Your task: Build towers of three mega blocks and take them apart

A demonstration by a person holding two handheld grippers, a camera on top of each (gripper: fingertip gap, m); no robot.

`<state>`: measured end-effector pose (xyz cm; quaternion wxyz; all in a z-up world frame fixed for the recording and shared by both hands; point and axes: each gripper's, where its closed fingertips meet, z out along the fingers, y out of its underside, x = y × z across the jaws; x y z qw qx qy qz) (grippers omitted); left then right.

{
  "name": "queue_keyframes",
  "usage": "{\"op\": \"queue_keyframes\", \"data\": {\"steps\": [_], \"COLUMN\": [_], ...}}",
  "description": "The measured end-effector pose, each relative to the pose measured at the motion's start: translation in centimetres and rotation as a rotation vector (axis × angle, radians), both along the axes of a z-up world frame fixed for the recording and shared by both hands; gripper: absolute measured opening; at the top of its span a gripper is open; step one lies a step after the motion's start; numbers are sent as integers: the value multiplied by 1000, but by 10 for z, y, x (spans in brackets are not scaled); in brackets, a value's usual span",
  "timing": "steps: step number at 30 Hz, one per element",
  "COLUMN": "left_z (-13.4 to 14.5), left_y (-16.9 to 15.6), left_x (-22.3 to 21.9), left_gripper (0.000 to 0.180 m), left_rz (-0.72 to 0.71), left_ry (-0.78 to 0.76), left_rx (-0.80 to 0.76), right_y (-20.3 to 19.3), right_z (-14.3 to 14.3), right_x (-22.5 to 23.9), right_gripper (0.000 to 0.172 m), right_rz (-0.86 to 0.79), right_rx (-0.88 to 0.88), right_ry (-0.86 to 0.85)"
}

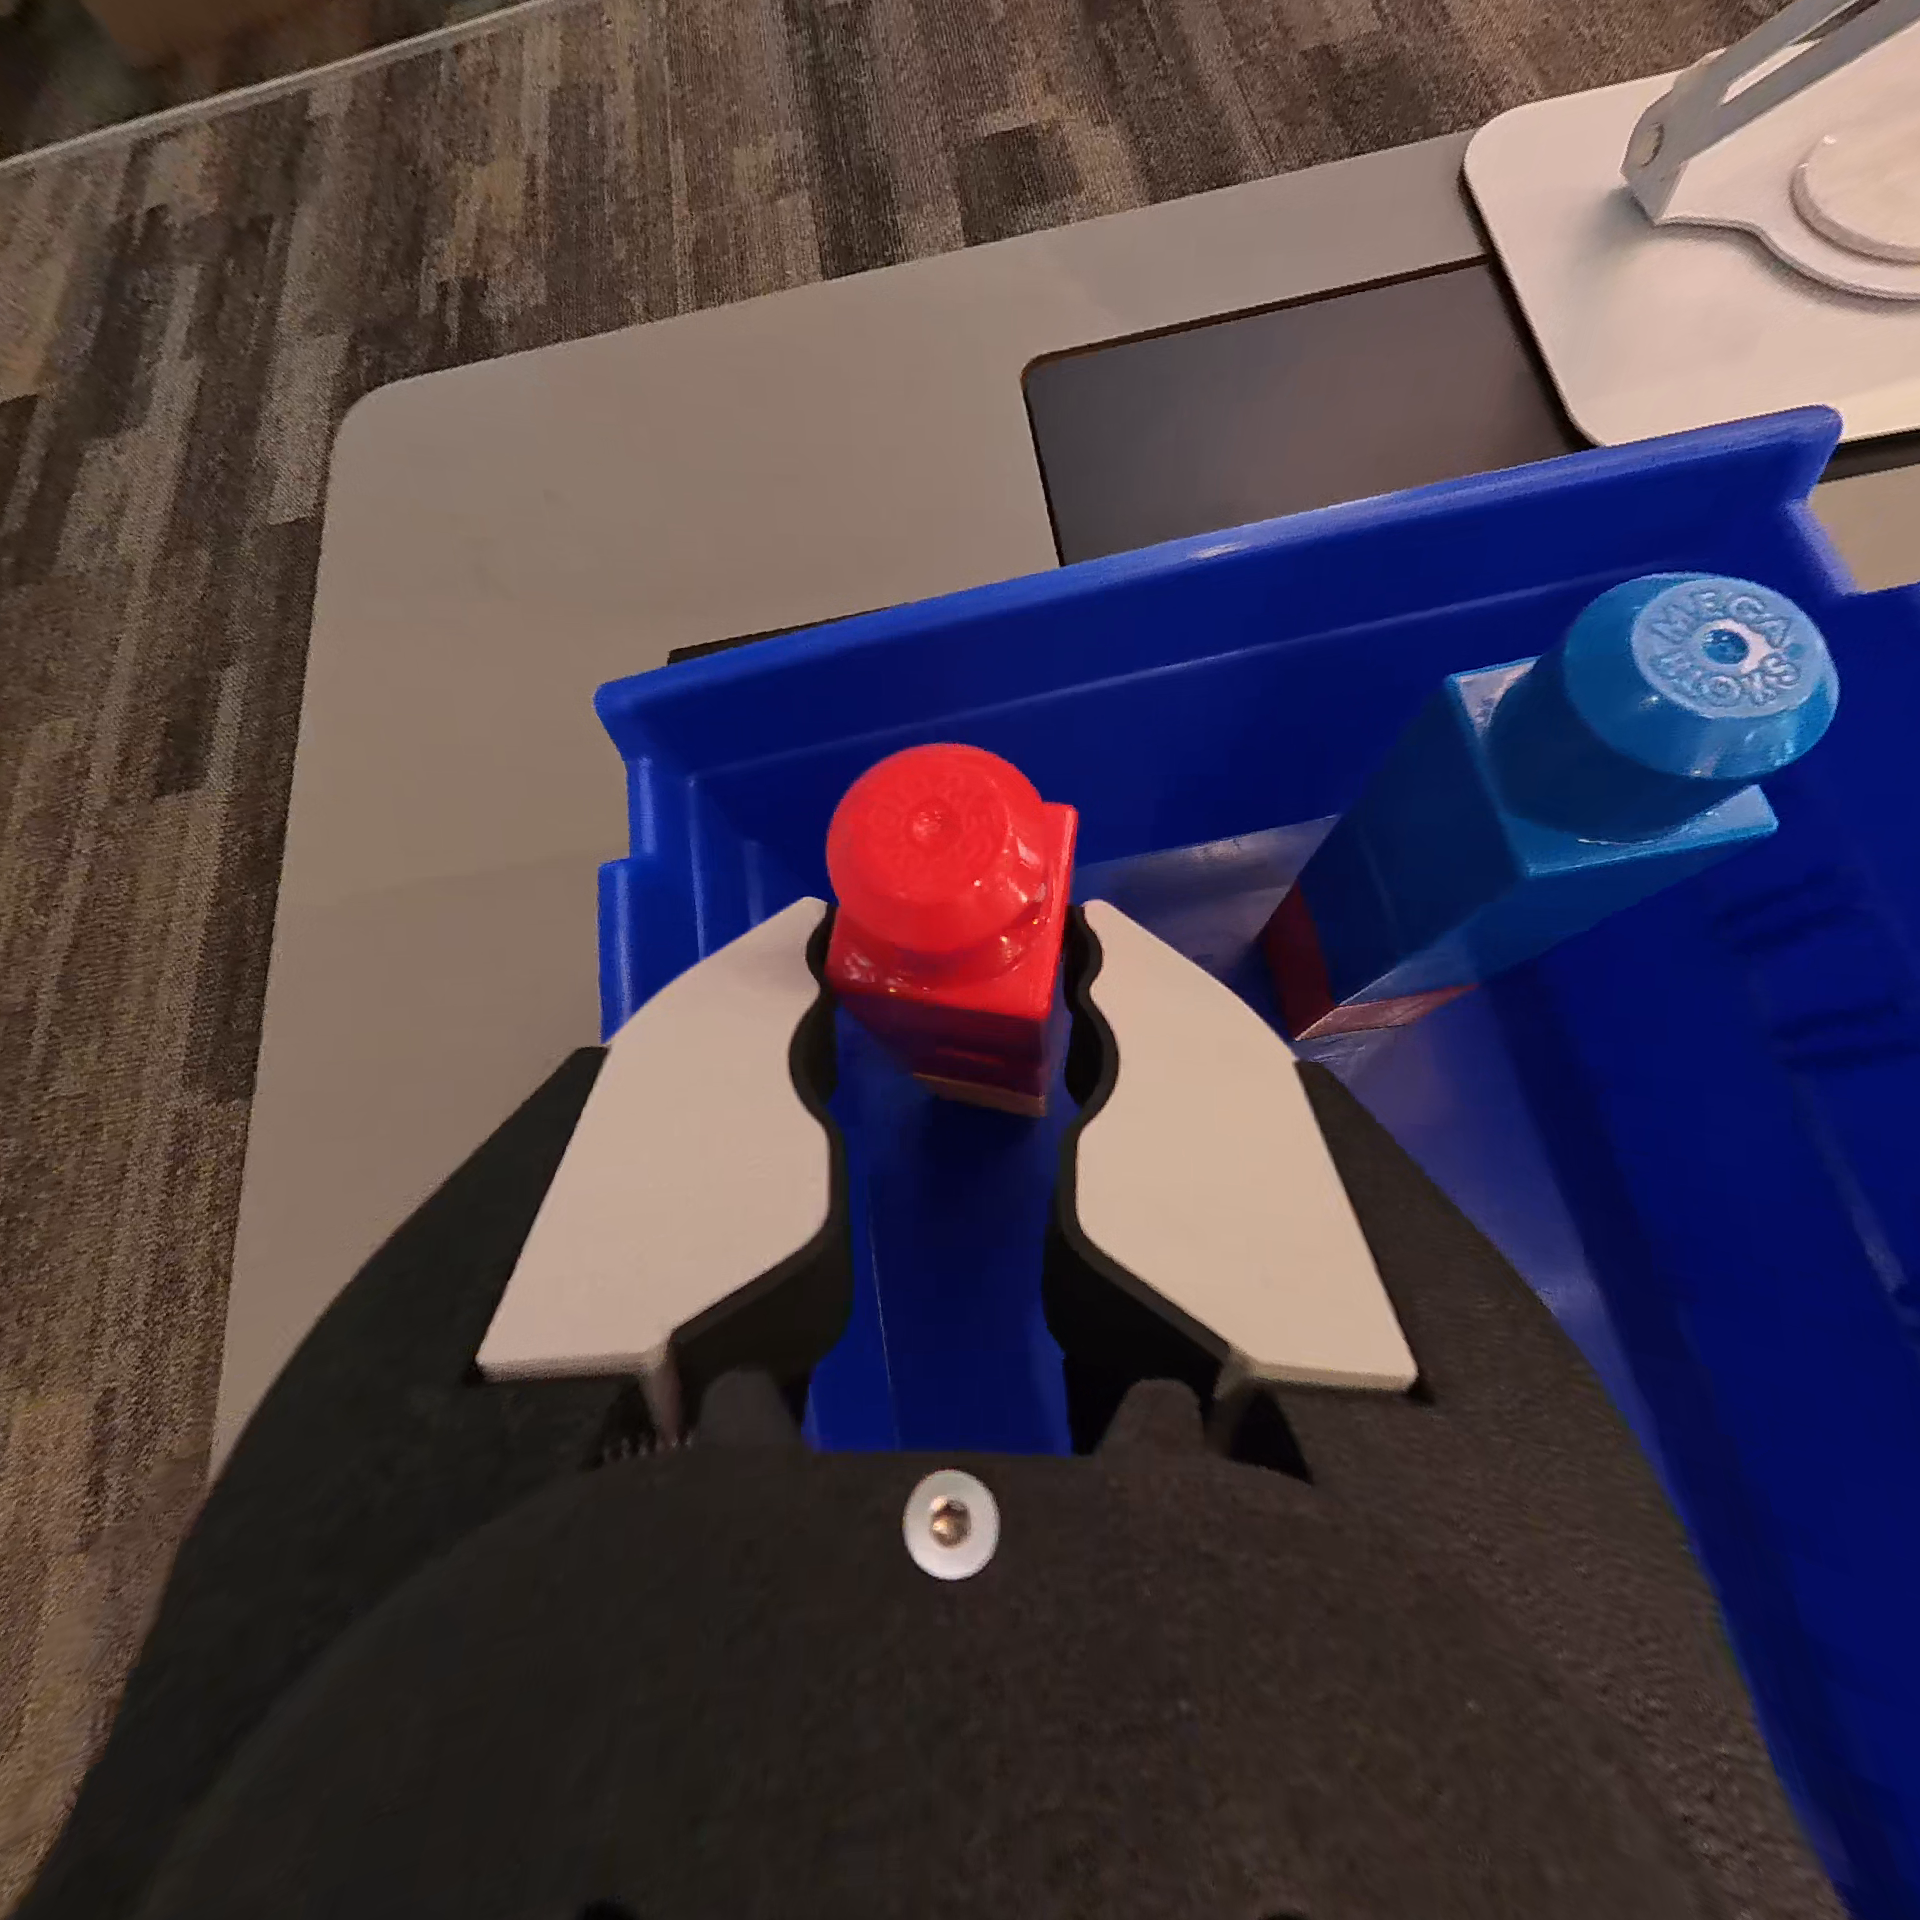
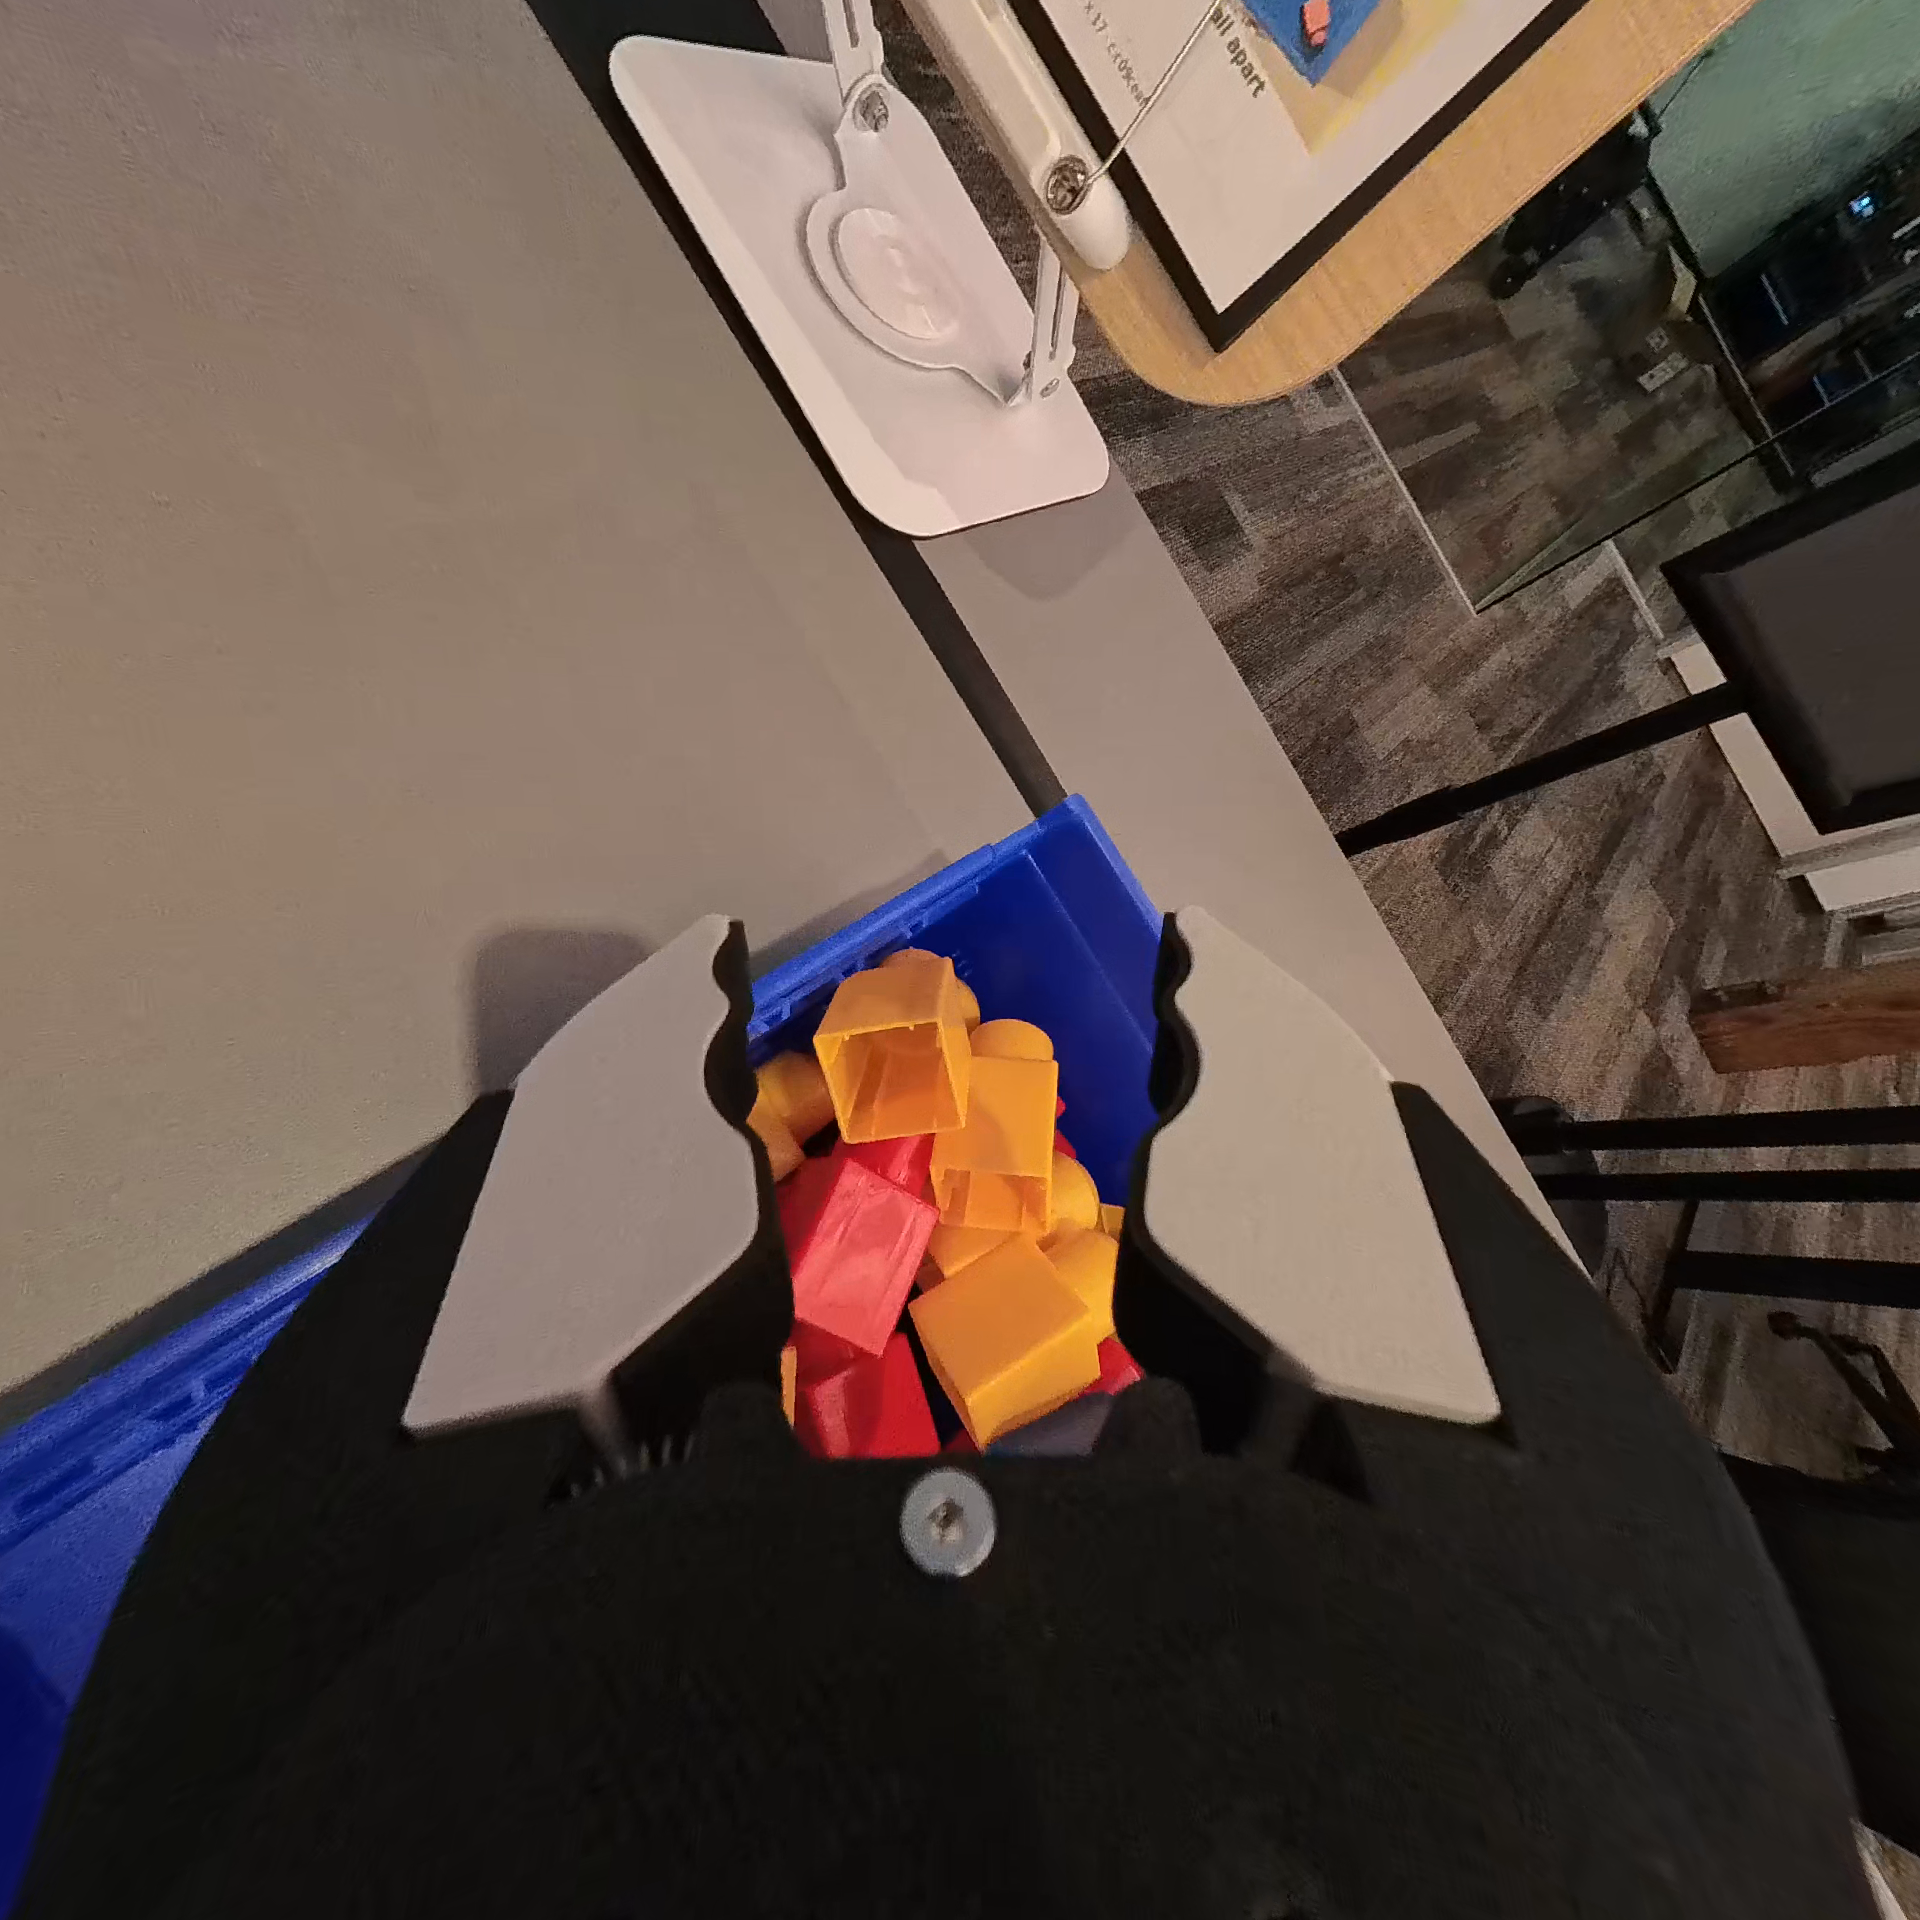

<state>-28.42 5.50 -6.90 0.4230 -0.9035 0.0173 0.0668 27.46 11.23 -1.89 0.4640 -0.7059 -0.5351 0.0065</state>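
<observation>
The left tongs (image 1: 948,966) are clenched on a glossy red mega block (image 1: 951,935), square-bodied with one round stud on top, at the centre of the left wrist view; the black wavy pads (image 1: 1093,997) press its two sides. It tops a stack standing inside a smooth blue plastic bin (image 1: 1143,623). At the right of that frame stands a second tower, capped by a blue block (image 1: 1621,769) with a single embossed stud.

The right tongs (image 2: 951,997) are released, jaws wide and gripping nothing, hovering over a loose heap in a blue bin (image 2: 1049,914): about six orange blocks (image 2: 1003,1330), hollow underneath, and at least two red blocks (image 2: 857,1257). The matte grey tabletop (image 2: 364,520) carries one white flat-based stand (image 2: 935,343).
</observation>
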Motion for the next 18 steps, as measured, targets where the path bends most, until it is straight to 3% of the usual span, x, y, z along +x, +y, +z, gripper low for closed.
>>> {"op": "queue_keyframes", "data": {"steps": [3, 5, 10, 12, 14, 16, 18], "left_z": [6, 27, 127, 170, 203, 221, 229], "left_y": [-10, -22, -64, -83, -105, -131, -148], "left_x": [0, -1, 23, 66, 132, 195, 243], "left_gripper": [39, 38, 38, 38, 38, 37, 37], "left_rz": [-1, -1, -33, -170, -437, -703, -882], "left_ry": [-34, -23, 30, -21, -155, -273, -309], "left_rx": [-37, -24, 169, 289, 386, 416, 426], "right_y": [0, -1, -20, -48, -92, -137, -169], "right_z": [4, 9, 37, 56, 74, 85, 90], "right_x": [0, -2, -34, -72, -120, -161, -191], "right_gripper": [74, 73, 69, 69, 70, 74, 77], "right_rz": [0, 6, 96, 223, 411, 575, 658], "right_rx": [10, 20, 57, 37, -38, -121, -181], "right_ry": [17, 38, 143, 245, 373, 473, 544]}}
